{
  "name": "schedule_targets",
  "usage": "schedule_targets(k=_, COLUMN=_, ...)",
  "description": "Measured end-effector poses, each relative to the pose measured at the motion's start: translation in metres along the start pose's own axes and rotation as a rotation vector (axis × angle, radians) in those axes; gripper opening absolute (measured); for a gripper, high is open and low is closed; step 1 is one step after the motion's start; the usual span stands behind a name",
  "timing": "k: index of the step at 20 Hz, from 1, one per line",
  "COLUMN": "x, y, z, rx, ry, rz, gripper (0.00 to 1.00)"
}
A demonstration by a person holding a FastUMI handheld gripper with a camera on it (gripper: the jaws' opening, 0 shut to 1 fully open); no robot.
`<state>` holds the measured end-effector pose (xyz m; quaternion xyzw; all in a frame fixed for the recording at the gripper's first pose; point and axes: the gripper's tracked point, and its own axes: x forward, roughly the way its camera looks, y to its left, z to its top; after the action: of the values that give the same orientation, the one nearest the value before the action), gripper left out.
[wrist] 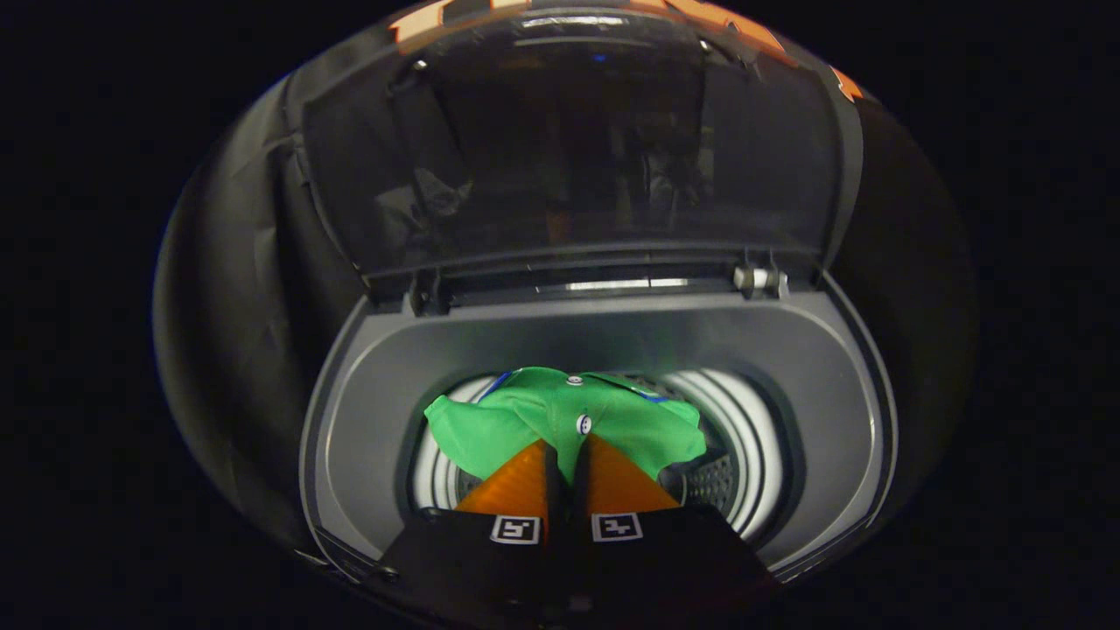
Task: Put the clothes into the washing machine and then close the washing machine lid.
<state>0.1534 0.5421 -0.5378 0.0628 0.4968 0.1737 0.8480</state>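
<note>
A green garment (525, 416) with white buttons and a blue trim hangs bunched over the round drum opening (761, 437) of a top-loading washing machine. My gripper (567, 444) is shut on a fold of this garment, its two fingers pressed close together from below. The cloth spreads left and right just ahead of the fingertips, above the drum's bright wall. The machine's dark see-through lid (569, 149) stands raised upright beyond the opening, hinged at the back.
The grey top deck (814, 367) of the machine rings the drum opening. A hinge piece (759, 278) sits at the back right under the lid. Dark booth cloth (236, 289) surrounds the machine on both sides.
</note>
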Motion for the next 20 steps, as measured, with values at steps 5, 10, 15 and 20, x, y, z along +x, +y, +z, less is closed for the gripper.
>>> schedule_targets(k=5, x=0.009, y=-0.009, z=-0.023, rx=0.055, ry=0.137, rz=-0.014, gripper=0.08)
schedule_targets(k=10, x=0.011, y=-0.013, z=-0.023, rx=0.054, ry=0.151, rz=-0.03, gripper=0.08)
schedule_targets(k=15, x=0.01, y=-0.016, z=-0.032, rx=0.049, ry=0.186, rz=-0.045, gripper=0.28)
schedule_targets(k=20, x=0.006, y=-0.022, z=-0.039, rx=0.005, ry=0.19, rz=-0.069, gripper=1.0)
